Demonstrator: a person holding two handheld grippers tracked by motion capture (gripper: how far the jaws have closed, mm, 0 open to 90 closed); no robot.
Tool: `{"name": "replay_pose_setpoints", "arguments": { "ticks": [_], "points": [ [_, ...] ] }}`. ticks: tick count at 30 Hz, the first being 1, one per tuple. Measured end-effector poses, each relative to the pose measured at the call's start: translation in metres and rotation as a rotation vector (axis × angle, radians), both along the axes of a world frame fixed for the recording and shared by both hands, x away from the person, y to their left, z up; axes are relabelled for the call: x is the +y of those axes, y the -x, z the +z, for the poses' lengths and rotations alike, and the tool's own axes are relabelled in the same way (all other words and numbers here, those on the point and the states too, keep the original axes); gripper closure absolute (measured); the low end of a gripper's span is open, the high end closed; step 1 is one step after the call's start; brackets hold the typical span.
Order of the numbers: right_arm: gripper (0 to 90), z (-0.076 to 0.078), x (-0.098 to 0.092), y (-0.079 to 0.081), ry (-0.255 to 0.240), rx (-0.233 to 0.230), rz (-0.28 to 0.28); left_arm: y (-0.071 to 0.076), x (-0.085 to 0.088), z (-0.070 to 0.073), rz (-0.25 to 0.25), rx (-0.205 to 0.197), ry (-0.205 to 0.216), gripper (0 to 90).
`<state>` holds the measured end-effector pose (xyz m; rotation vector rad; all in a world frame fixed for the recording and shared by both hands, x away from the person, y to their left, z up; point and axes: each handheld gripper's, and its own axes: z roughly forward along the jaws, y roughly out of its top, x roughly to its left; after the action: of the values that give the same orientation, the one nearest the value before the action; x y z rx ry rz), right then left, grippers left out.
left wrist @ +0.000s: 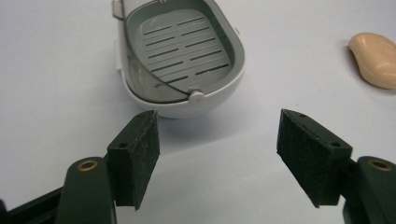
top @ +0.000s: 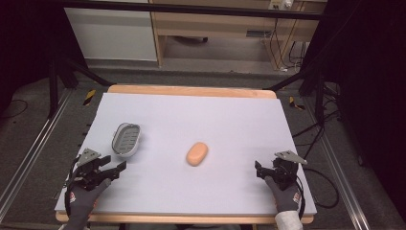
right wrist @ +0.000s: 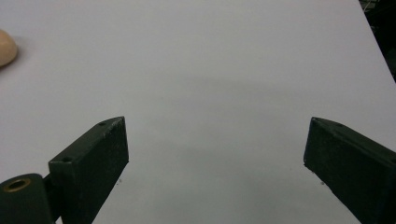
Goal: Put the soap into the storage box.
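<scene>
Both claws hover spread and empty, the left claw (top: 116, 168) just short of the soap dish (top: 126, 139), the right claw (top: 259, 168) well off the soap (top: 197, 153) mid-tabletop (top: 230, 120); probably pre-grasp, needing a reach to the bar.

A lab: black frame (top: 191, 9), floor rails (top: 28, 158), trailing cables (top: 287, 48)

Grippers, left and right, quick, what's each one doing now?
Left gripper: open, holding nothing, near the grey slotted soap dish.
Right gripper: open, holding nothing.
</scene>
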<state>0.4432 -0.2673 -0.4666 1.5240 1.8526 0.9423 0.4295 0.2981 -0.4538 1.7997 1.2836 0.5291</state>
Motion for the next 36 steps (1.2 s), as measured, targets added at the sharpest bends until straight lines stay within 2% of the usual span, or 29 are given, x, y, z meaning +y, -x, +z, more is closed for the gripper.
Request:
{"name": "replay_pose_setpoints", "arguments": {
  "ticks": [3,7,15,23,28,36],
  "points": [
    [7.1,-0.002,-0.001,0.001,0.008,0.013,0.003,0.001,-0.002,0.002,-0.002,-0.005,0.0,29.7],
    [7.0,-0.001,-0.003,0.003,-0.002,0.006,-0.005,0.002,-0.004,0.003,0.003,-0.007,-0.001,30.1],
    [6.7,0.0,-0.004,0.005,0.01,-0.003,-0.022,0.005,-0.01,0.01,-0.002,-0.022,0.018,30.6],
    [6.5,-0.001,-0.002,0.005,0.013,0.003,-0.021,0.003,-0.016,0.016,0.0,-0.04,0.029,30.8],
    [6.4,-0.001,0.0,0.005,0.015,0.003,-0.015,0.003,-0.021,0.02,-0.014,-0.043,0.029,30.9],
    [6.3,-0.001,0.0,0.005,0.013,0.007,-0.012,0.002,-0.029,0.031,-0.044,-0.068,0.024,30.9]
  ]
}}
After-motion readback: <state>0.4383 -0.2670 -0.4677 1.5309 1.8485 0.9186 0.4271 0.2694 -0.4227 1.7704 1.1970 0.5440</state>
